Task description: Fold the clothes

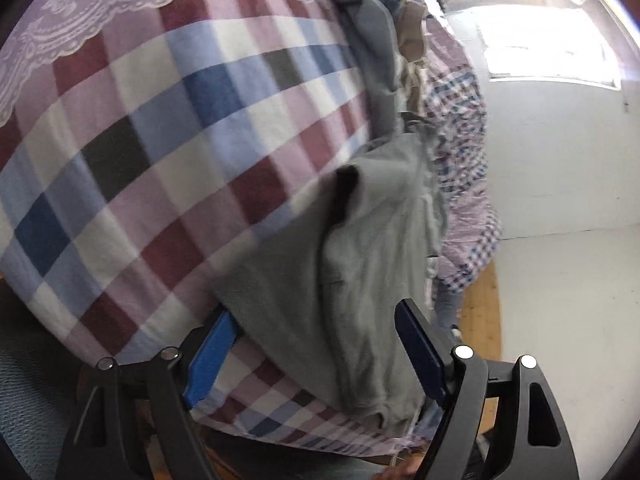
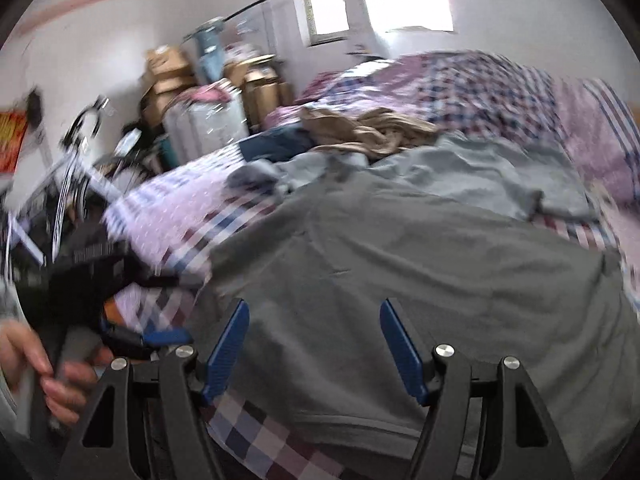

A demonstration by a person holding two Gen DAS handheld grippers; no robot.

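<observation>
Grey garment (image 2: 400, 264) lies spread flat on the bed (image 2: 180, 208), over the checked cover. From your right wrist view its long axis runs away from you toward the far pile; the hemmed edge sits nearest, just below your right gripper (image 2: 314, 344). Plain grey knit, soft creases, no print visible.

Right gripper: jaws wide apart, blue pads on either side of the cloth, nothing pinched.

Left wrist view: one part of the garment (image 1: 360, 248) is bunched and doubled over, a dark fold showing at its upper end. It hangs lengthwise between your left gripper's (image 1: 316, 344) pads. Jaws spread; the cloth drapes over one pad, not clamped.

Beyond: a lighter blue-grey garment (image 2: 480, 176), then a tan crumpled one (image 2: 372, 128). Your hand (image 2: 36, 364) shows at the left edge, blurred.
</observation>
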